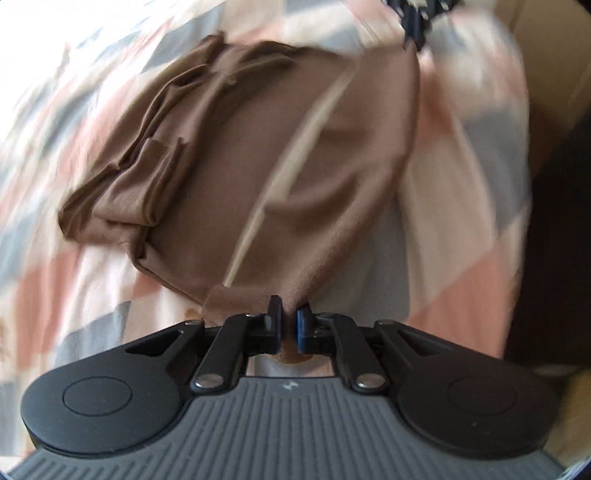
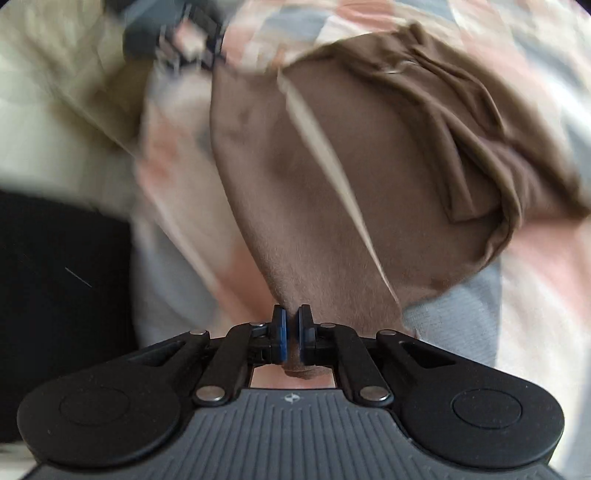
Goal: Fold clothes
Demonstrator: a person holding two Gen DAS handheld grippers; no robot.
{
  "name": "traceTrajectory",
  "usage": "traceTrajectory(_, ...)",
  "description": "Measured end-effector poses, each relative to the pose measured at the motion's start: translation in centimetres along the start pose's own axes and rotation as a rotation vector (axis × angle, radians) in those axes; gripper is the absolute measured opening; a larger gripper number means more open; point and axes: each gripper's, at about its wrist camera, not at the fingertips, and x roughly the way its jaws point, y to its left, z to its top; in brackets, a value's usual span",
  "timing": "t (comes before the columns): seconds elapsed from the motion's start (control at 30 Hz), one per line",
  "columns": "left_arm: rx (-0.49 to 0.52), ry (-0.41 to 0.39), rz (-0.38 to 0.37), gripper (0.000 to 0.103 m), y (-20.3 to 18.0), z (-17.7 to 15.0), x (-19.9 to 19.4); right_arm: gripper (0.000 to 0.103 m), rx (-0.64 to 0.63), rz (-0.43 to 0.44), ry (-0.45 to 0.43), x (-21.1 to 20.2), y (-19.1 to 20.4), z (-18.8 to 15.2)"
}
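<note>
A brown garment (image 1: 236,155) lies partly folded on a checked bedspread (image 1: 74,280), with a pale stripe running along it. My left gripper (image 1: 290,314) is shut on the garment's near edge, and the cloth rises taut from the bed up to its jaws. In the right wrist view the same brown garment (image 2: 351,177) stretches away from my right gripper (image 2: 292,321), which is shut on another near corner. The opposite gripper (image 1: 417,18) shows blurred at the top of the left wrist view, and again as the opposite gripper (image 2: 192,40) at the top left of the right wrist view.
The bedspread (image 2: 535,280) has pink, grey and cream squares. A dark mass (image 1: 554,240) lies past the bed's right edge in the left wrist view. A black area (image 2: 62,277) and a pale wall or floor (image 2: 55,92) fill the left of the right wrist view.
</note>
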Motion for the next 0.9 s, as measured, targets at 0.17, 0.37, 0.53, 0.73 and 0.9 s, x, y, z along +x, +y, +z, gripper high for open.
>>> traceTrajectory(0.17, -0.2, -0.097, -0.138, 0.005, 10.9, 3.7, -1.5, 0.005, 0.234, 0.155, -0.144, -6.0, -11.8, 4.1)
traceTrajectory(0.37, -0.611, -0.197, -0.174, 0.012, 23.2, 3.8, 3.2, 0.014, 0.529, 0.128, -0.32, -4.9, -21.9, 4.9)
traceTrajectory(0.53, -0.974, -0.294, -0.27, 0.032, 24.8, -1.3, 6.4, 0.061, 0.788, 0.146, -0.531, -3.1, -22.6, -0.8)
traceTrajectory(0.73, -1.218, -0.465, -0.293, 0.062, 23.8, -4.2, 6.0, 0.083, 0.945, 0.125, -0.792, -2.7, -19.3, -6.0)
traceTrajectory(0.9, -1.153, -0.44, -0.199, 0.027, 22.5, -2.9, 6.2, 0.031, 0.796, 0.017, -0.757, -1.6, -16.0, -3.8)
